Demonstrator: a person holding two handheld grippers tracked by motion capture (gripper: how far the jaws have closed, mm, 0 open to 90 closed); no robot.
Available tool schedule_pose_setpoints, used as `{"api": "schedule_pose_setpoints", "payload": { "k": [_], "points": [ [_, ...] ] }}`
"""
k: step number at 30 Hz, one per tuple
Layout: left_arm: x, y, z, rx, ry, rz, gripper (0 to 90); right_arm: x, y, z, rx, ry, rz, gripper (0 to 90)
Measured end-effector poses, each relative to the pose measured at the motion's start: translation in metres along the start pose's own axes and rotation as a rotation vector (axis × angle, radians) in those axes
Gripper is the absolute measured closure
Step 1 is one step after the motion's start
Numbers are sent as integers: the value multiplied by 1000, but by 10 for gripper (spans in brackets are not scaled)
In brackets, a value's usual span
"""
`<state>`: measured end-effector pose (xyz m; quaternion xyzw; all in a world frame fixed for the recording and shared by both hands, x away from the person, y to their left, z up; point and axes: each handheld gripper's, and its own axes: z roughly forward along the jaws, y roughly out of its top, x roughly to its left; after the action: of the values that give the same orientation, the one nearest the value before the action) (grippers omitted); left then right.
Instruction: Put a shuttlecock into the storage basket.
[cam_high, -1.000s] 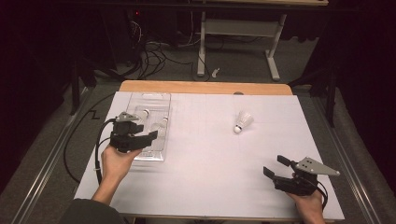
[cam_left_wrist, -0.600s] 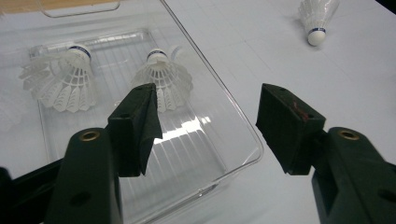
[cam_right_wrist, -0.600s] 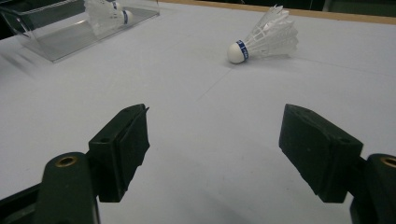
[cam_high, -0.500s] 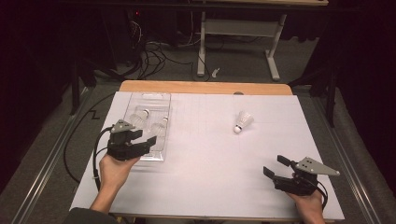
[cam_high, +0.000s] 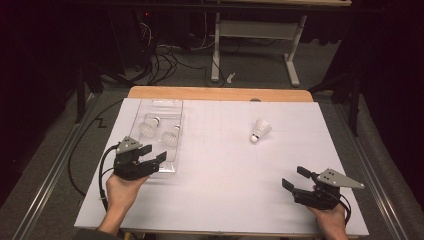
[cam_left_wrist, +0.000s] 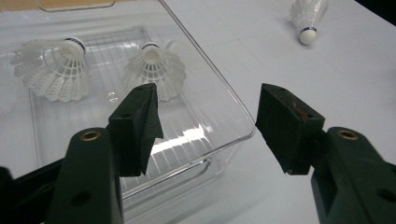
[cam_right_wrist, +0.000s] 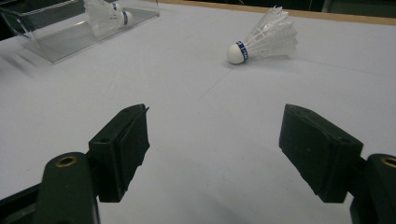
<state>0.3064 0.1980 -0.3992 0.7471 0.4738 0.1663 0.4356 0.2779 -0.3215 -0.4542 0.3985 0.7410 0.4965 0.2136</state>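
On the bench: a white sheet covers it, and three shuttlecocks and a clear tray are the things in play
Clear tray: sits at the left half of the bench, long side running away from the person; two shuttlecocks lie inside it toward the far end
Shuttlecocks in tray: one to the left, one beside it, both resting on the ribbed floor of the tray
Loose shuttlecock: lies on its side on the open sheet, right of centre, well apart from the tray
Its long axis: in the right gripper view the cork points left and the feather skirt fans to the right, so it lies crosswise to that gripper's line of sight
Left gripper: hovers at the near end of the tray, fingers spread wide with nothing between them, one over the tray's near corner, the other outside the wall
Right gripper: low at the near right edge of the bench, fingers wide apart and empty, aimed forward
Which way the thing lies: ahead of the right gripper and a little to its left, with bare sheet between
Nearer hand: the right one, by my reading; the left would have to cross past the tray
Likely next move: right gripper goes forward to the loose shuttlecock; closing across the cork or the skirt's narrow end looks the safer hold, since feathers crush
Task progress: judged two in, one still out
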Motion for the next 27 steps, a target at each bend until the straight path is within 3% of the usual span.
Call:
{"api": "schedule_pose_setpoints", "payload": {
  "k": [12,27],
  "points": [
    [-1,-13,-2,-9,-7,-11,395,0,0,0,1,-1,4,245],
    [-7,-27,-4,-33,-20,10,391,0,0,0,1,-3,5,245]
  ]
}}
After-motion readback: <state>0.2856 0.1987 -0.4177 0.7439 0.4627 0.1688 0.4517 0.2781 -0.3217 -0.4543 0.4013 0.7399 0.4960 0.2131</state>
